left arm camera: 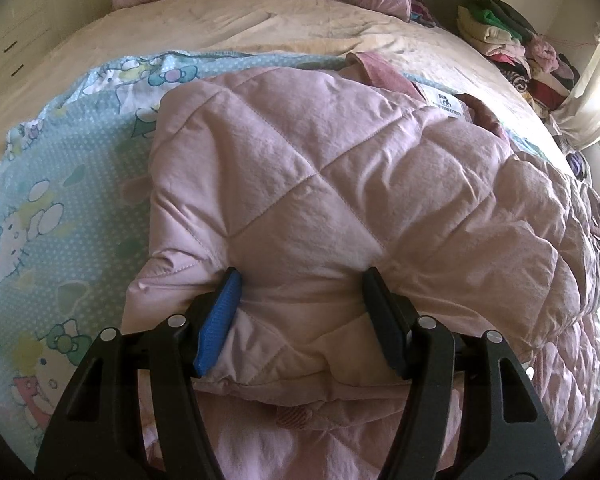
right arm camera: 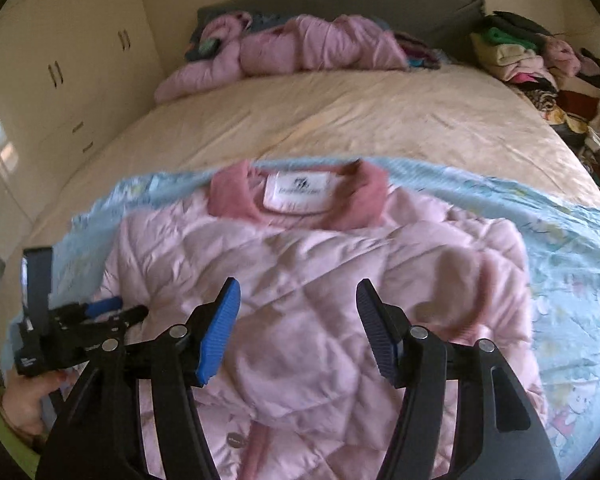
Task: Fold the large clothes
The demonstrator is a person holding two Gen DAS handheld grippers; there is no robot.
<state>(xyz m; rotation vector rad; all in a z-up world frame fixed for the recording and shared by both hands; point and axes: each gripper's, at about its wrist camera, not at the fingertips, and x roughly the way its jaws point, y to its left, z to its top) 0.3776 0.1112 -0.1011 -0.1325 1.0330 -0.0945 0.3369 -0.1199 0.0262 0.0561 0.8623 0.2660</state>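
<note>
Item: pink quilted jacket (right arm camera: pixel 312 280), laid on the light-blue cartoon-print sheet (left arm camera: pixel 60 184) at the near end of a bed w/ cream bedspread (right arm camera: pixel 320 112). Collar (right arm camera: pixel 300 196) and white neck label (right arm camera: pixel 298 192) sit at 12 o'clock in right wrist view, hem toward camera, so garment is squared up for folding. Left gripper (left arm camera: pixel 300 308): jaws wide apart, blue pad (left arm camera: pixel 218 320) and black pad (left arm camera: pixel 384 320) pressing either side of a puffy fold at the jacket's side; fabric bulges between them but isn't pinched, so nothing is held. Likely posed to take that fold or to flatten it. Right gripper (right arm camera: pixel 298 328): jaws likewise wide apart, hovering over jacket mid-body, holding nothing; view is motion-blurred, contact w/ fabric can't be told. Seen from right wrist cam, left gripper shows at 9 o'clock, at jacket's left edge, person's hand under it. Sleeve looks already turned in over the body on the 3 o'clock side, so judged partway: sides in, lengthwise fold not yet done. Other: second pink puffy garment (right arm camera: pixel 300 48) heaped at 12 o'clock by grey headboard (right arm camera: pixel 340 0); stack of folded clothes (right arm camera: pixel 532 56) at 2 o'clock, prob. the finished pile; cream wardrobe (right arm camera: pixel 60 52) at 10 o'clock. Risk: padding is springy, folds may reopen unless pressed.
</note>
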